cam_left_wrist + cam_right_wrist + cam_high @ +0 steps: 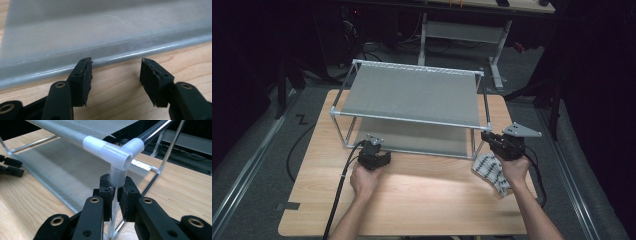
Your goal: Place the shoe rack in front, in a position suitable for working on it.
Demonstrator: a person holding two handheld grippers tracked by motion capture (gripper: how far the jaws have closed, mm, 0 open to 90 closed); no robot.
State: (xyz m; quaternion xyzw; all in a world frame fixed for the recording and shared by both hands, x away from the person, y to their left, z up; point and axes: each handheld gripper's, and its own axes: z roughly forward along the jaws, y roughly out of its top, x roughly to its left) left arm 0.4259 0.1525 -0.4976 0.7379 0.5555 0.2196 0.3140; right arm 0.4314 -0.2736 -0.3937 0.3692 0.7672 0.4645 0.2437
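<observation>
Right tongs [115,195] clamp the rack's [412,95] corner post [113,205]; left tongs [115,75] gape open; no writing legible.

Dim room, grey floor [272,135], wooden table [422,200], white-legged desk [462,32] behind, perhaps cables beneath

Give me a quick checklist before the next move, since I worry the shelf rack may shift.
1. Right tool clamped on the front right post, just under the white corner joint: ok.
2. Left tool open, jaws apart in front of the lower front rail, gripping nothing: ok.
3. Rack standing upright on the table: ok.
4. Striped cloth lies beside the right hand, off the rack: ok.
5. Whether the rack's feet sit flat: cannot tell.
</observation>
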